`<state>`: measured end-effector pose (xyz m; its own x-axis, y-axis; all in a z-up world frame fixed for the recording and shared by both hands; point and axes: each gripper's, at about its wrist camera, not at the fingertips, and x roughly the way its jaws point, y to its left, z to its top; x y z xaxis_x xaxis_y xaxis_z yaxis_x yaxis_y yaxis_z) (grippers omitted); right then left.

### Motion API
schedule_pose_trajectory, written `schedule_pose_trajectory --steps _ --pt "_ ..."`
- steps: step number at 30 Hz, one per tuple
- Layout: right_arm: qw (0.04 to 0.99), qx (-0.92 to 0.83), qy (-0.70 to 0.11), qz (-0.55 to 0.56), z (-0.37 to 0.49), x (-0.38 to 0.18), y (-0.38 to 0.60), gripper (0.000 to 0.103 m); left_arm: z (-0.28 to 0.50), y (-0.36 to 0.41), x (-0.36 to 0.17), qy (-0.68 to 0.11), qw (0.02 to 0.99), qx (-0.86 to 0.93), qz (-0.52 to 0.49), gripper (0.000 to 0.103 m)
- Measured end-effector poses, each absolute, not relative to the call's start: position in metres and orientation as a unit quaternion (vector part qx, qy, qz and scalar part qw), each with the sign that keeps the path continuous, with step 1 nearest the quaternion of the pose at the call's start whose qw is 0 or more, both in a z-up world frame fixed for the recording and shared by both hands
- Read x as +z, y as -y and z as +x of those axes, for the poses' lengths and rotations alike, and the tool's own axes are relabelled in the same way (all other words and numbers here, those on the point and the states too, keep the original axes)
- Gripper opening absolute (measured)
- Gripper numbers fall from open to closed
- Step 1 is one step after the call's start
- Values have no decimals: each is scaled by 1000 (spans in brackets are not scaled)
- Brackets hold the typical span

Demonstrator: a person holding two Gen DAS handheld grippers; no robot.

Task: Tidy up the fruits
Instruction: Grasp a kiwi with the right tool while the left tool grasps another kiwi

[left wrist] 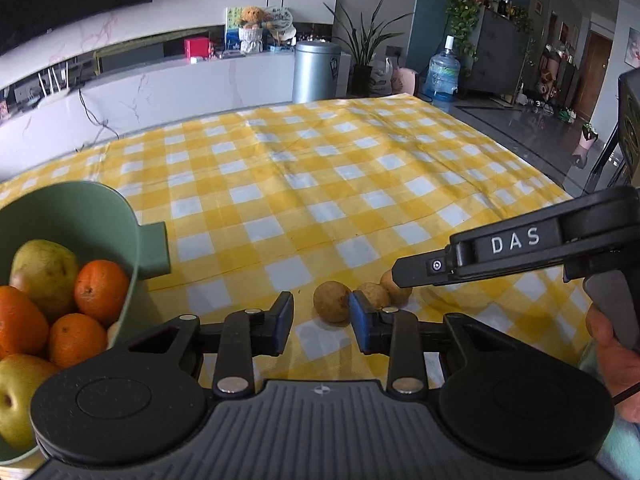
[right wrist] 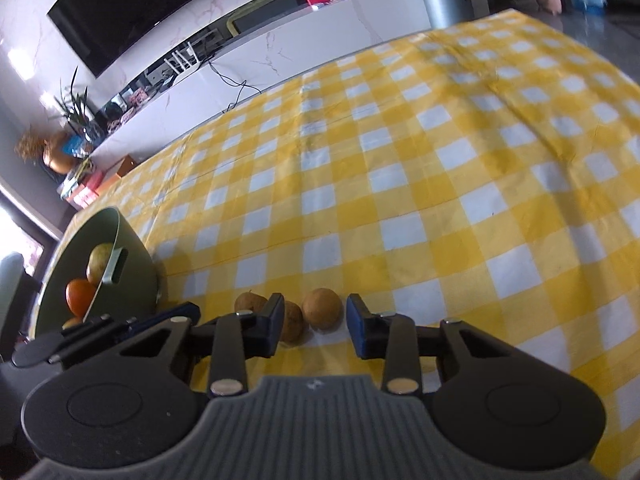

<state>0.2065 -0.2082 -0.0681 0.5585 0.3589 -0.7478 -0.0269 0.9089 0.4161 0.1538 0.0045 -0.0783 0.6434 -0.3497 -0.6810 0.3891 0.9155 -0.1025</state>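
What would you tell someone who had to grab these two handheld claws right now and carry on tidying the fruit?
Left gripper: open, empty, low over the tablecloth, one small brown fruit just ahead between its fingers.
Right gripper: open, empty, lined up on the rightmost brown fruit.
Three brown fruits lie in a row on the cloth.
Done: pears and oranges are in the green bowl on the left.
Left: grip the brown fruits and move them to the bowl.

Fruits (left wrist: 331,302) right of bowl (left wrist: 150,248)
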Motion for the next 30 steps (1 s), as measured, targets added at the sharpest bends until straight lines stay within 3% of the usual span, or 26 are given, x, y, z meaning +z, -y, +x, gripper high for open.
schedule_pose_trajectory --steps 20,24,27,28,30 --pt "840 103 -477 239 221 -85 215 32 172 -7 -89 -395 895 -206 -28 36" --pt "839 103 -478 240 221 -85 215 32 171 -6 -89 -393 895 -210 -28 31" --pt "842 110 -476 231 220 -84 213 25 168 -3 -88 -388 897 -211 -18 25" --pt "844 109 -475 225 219 -83 211 18 167 -2 -88 -386 899 -206 -12 24" --pt "843 112 -478 220 220 -83 210 18 166 -3 -86 -384 901 -202 -8 24"
